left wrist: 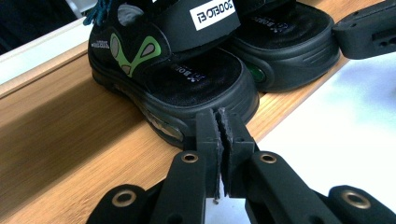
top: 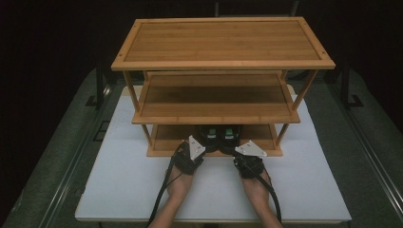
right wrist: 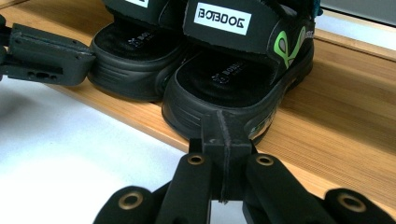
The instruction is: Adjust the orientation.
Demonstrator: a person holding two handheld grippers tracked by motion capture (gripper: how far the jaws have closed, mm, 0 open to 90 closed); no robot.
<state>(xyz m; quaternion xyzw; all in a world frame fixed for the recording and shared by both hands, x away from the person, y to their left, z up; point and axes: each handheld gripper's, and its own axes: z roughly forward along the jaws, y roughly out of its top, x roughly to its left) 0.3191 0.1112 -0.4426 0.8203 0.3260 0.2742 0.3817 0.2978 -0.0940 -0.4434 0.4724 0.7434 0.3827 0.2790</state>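
Observation:
A pair of black sandals with green marks stands side by side on the bottom board (top: 260,138) of a three-tier wooden shelf. In the left gripper view my left gripper (left wrist: 220,117) is shut, pads pressed together, its tips right at the heel of the left sandal (left wrist: 187,77); the right sandal (left wrist: 289,42) sits beyond. My right gripper (right wrist: 223,120) is likewise shut at the heel of the right sandal (right wrist: 233,77), with the left sandal (right wrist: 135,46) beside it. From above, the left gripper (top: 204,145) and right gripper (top: 234,148) meet the sandals (top: 218,134) at the shelf's front edge.
The shelf's middle board (top: 216,99) and top board (top: 222,40) are bare and overhang the sandals. The shelf stands on a white tabletop (top: 119,175), with open room on both sides of the hands. Dark rails run along the table's sides.

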